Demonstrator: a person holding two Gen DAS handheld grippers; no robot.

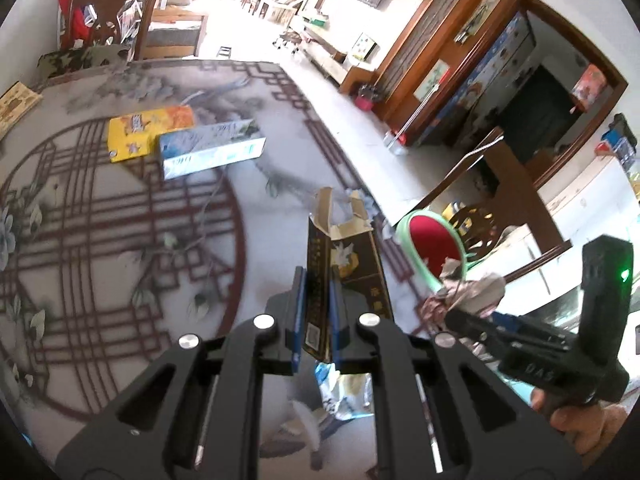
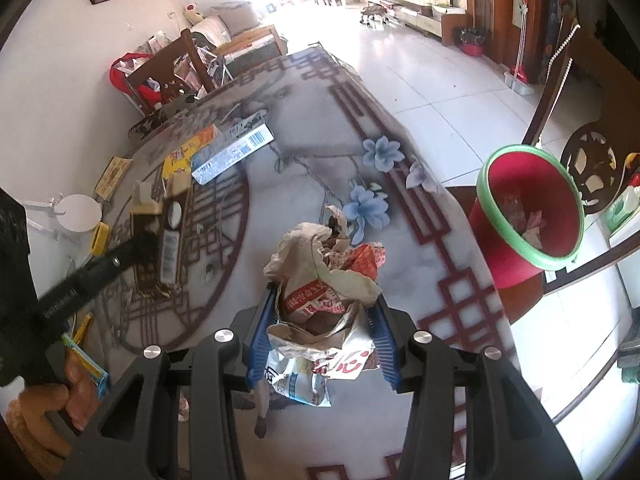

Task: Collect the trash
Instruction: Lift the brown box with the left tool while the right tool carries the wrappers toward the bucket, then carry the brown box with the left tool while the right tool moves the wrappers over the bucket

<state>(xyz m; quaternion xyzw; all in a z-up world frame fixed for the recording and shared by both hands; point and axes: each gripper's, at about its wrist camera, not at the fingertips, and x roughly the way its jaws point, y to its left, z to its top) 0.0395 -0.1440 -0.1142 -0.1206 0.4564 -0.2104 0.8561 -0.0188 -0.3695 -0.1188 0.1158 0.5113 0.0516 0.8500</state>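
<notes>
My left gripper (image 1: pixel 317 312) is shut on a flattened dark carton (image 1: pixel 344 264) with a torn open top, held above the patterned tablecloth (image 1: pixel 120 208). The same dark carton (image 2: pixel 160 240) shows at the left of the right wrist view. My right gripper (image 2: pixel 324 332) is shut on a crumpled wad of paper and plastic wrappers (image 2: pixel 328 280). That wad (image 1: pixel 472 288) and the right gripper (image 1: pixel 460 312) show at the right of the left wrist view. A red bin with a green rim (image 2: pixel 528 216) stands beside the table with scraps in it; the bin (image 1: pixel 434 240) lies just beyond the carton.
A yellow box (image 1: pixel 148 132) and a white-blue box (image 1: pixel 212 152) lie on the far part of the table. A crumpled wrapper (image 1: pixel 344 392) lies under the left gripper. A wooden chair (image 1: pixel 116 16) stands behind the table. A hand (image 2: pixel 48 404) holds the left gripper's handle.
</notes>
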